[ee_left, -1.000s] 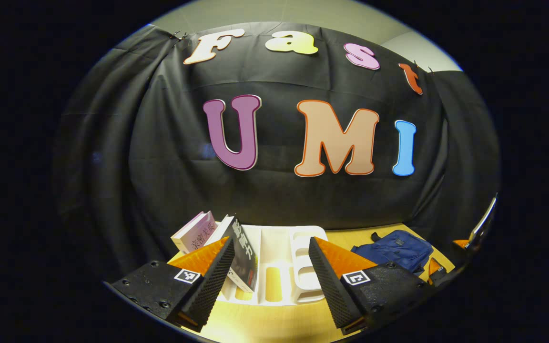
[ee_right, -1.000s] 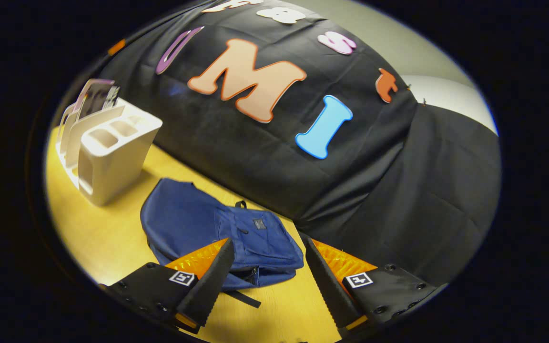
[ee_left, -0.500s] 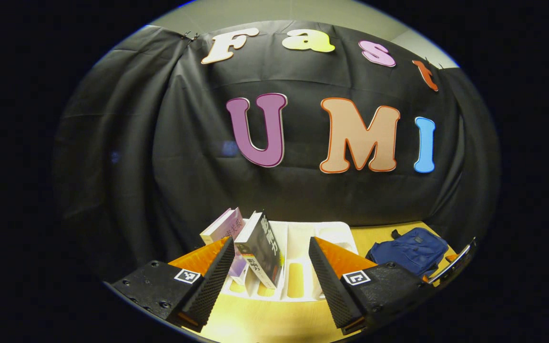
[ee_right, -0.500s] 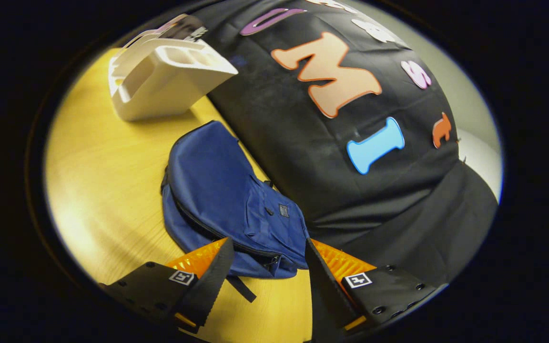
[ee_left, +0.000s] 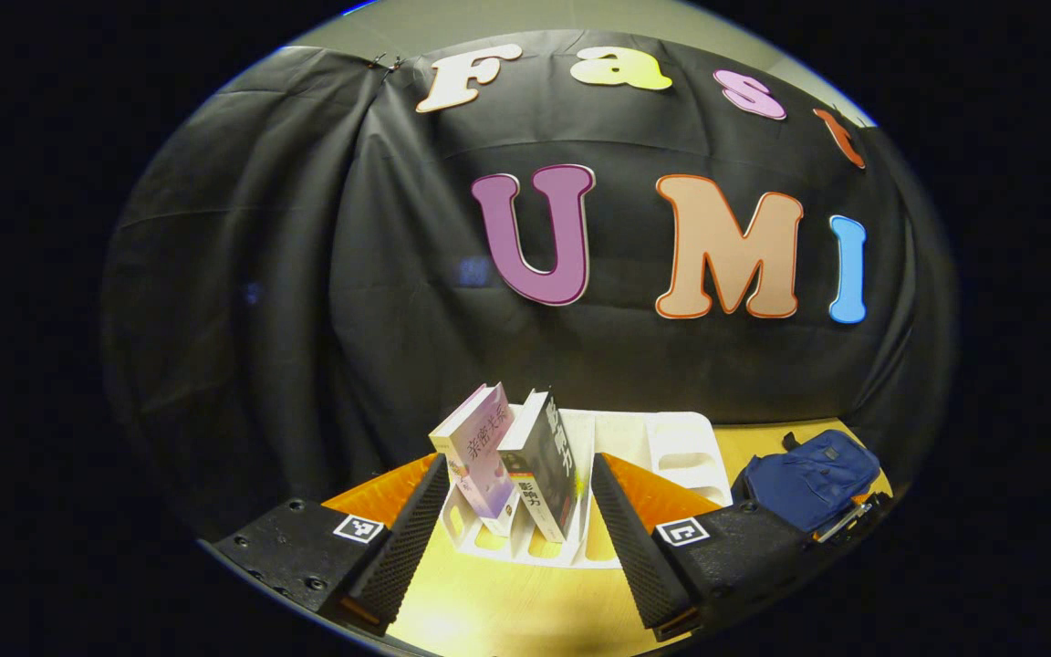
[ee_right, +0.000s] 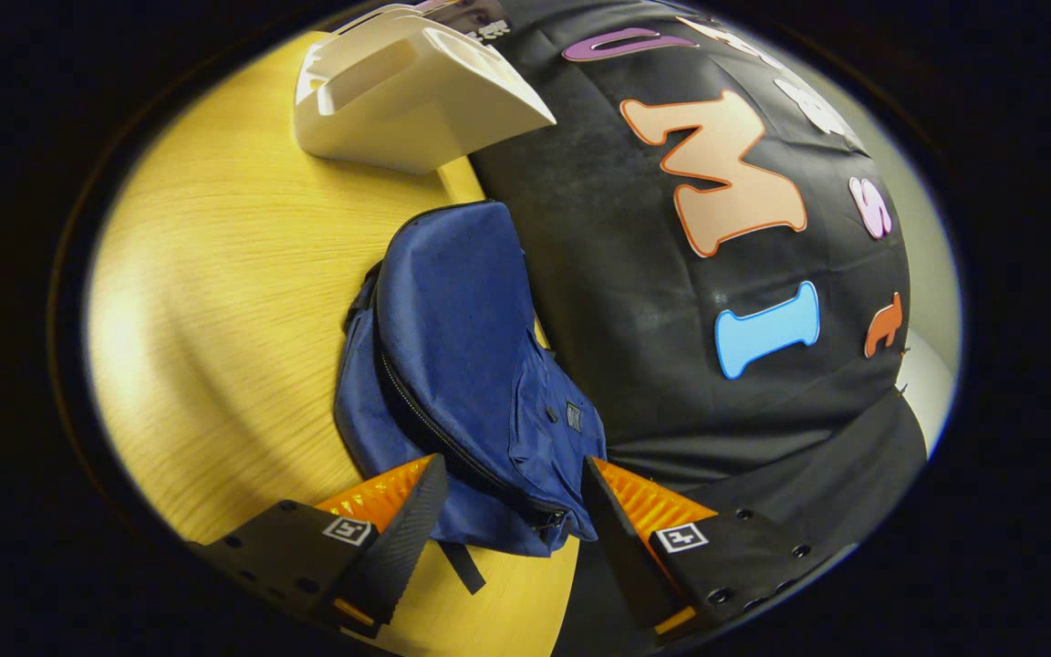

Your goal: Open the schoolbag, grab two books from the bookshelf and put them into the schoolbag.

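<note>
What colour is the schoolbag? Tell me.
The schoolbag is navy blue, with a dark zip along its edge; the right gripper view shows it best.

Two gripper-mounted fisheye views around the white plastic bookshelf [ee_left: 580, 493].
The left gripper view faces it level and near; the right gripper view looks down, rolled, at the blue fabric schoolbag [ee_right: 462, 365] beside it; both share shelf and bag.
</note>
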Motion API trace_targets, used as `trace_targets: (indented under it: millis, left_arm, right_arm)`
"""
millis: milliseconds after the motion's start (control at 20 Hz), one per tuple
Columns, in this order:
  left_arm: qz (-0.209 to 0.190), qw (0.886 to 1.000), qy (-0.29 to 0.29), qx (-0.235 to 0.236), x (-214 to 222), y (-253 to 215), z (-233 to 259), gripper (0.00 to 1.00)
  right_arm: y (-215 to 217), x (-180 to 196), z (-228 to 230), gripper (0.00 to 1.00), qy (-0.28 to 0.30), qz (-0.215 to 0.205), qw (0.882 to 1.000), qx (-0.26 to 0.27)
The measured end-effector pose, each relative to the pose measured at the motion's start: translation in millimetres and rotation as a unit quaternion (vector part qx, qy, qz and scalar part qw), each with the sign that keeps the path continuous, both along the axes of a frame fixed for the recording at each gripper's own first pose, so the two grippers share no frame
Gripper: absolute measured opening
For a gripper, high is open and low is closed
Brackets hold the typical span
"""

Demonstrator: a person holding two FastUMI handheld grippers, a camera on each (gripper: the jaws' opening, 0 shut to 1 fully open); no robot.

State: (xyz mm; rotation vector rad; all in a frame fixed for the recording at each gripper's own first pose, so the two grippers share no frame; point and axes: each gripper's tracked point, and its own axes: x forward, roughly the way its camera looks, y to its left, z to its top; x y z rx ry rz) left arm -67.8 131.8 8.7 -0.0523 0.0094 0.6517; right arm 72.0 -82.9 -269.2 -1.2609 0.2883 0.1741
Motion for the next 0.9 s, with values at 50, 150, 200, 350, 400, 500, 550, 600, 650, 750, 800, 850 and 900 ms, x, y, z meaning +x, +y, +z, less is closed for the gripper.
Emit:
trace_targets:
  millis: [50,150,200,350,400,500,550,600,650,750,800,850,900]
  left_arm:
    - [0.003,1.000,0.001,-0.003,-2,2,-2,0.88]
    - [0.011,1.000,0.005,-0.009,-5,6,-6,0.92]
    - [0.015,1.000,0.007,-0.010,-7,7,-7,0.92]
    - [0.029,0.999,0.015,-0.008,-11,11,-9,0.92]
    - [0.033,0.999,0.016,-0.006,-13,14,-8,0.88]
    - [0.038,0.999,0.018,-0.007,-19,17,-11,0.92]
    - [0.040,0.999,0.020,-0.010,-19,16,-13,0.92]
    - [0.040,0.999,0.021,-0.012,-18,16,-13,0.88]
    - [0.039,0.999,0.022,-0.014,-18,15,-15,0.88]
    - [0.040,0.999,0.025,-0.017,-17,16,-17,0.92]
    - [0.040,0.999,0.027,-0.018,-16,15,-17,0.91]
    - [0.040,0.999,0.027,-0.019,-16,16,-17,0.92]
    - [0.040,0.999,0.027,-0.020,-15,16,-17,0.92]
  right_arm:
    - [1,2,0,0.88,-0.001,0.001,1.000,-0.002]
    - [0,7,-2,0.88,-0.004,0.000,1.000,-0.006]
    - [0,10,-3,0.90,-0.003,-0.001,1.000,-0.007]
    - [1,16,-4,0.94,-0.002,-0.004,1.000,-0.009]
    - [0,21,-6,0.85,0.002,-0.005,1.000,-0.008]
    - [2,28,-5,0.82,0.001,-0.007,1.000,-0.004]
    - [2,31,-5,0.81,0.000,-0.009,1.000,-0.001]
    - [3,34,-5,0.81,-0.002,-0.010,1.000,0.002]
    - [4,37,-5,0.81,-0.001,-0.011,1.000,0.004]
    - [7,43,-13,0.88,0.009,-0.010,1.000,0.008]
    - [10,45,-15,0.77,0.011,-0.008,1.000,0.004]
    - [13,48,-16,0.65,0.010,-0.004,1.000,-0.002]
    - [17,50,-16,0.65,0.011,0.000,1.000,-0.004]
